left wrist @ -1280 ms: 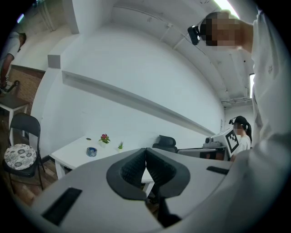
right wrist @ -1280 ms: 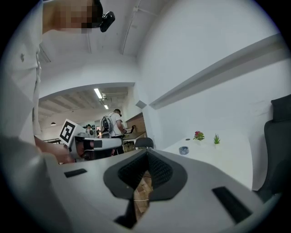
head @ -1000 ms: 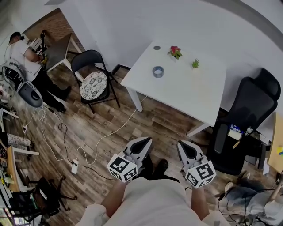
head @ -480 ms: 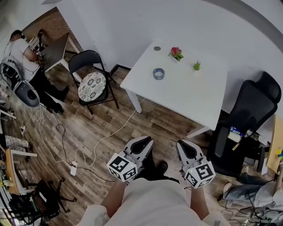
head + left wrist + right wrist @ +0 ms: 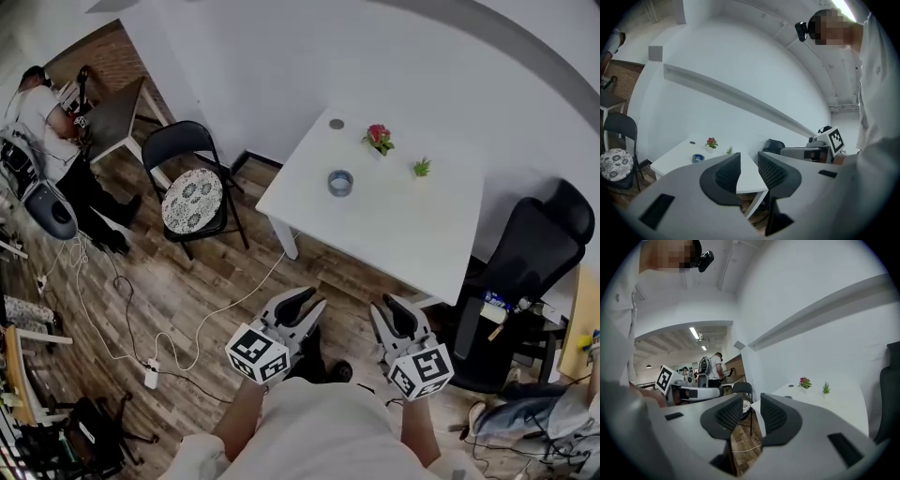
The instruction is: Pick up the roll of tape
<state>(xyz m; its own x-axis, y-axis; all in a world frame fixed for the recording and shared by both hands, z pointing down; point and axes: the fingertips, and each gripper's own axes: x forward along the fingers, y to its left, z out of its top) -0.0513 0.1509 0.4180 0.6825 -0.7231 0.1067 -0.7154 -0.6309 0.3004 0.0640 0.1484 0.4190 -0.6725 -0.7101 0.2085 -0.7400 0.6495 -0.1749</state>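
The roll of tape (image 5: 340,183) is a blue-grey ring lying flat on the white table (image 5: 412,225), near its left side. In the left gripper view the tape (image 5: 698,158) shows small and far off, left of the jaws. My left gripper (image 5: 302,302) and right gripper (image 5: 394,309) are held side by side over the wooden floor, well short of the table. The jaws of both have just been opening and nothing is between them. The left gripper (image 5: 749,160) and the right gripper (image 5: 751,405) both show a bare gap.
A red flower pot (image 5: 378,138), a small green plant (image 5: 422,168) and a grey disc (image 5: 336,124) stand behind the tape. A black folding chair (image 5: 192,192) is left of the table, a black office chair (image 5: 525,253) right. A white cable (image 5: 234,300) crosses the floor.
Both grippers' jaws went from shut to open. Both hands and the view moved forward toward the table, which now sits a little nearer.
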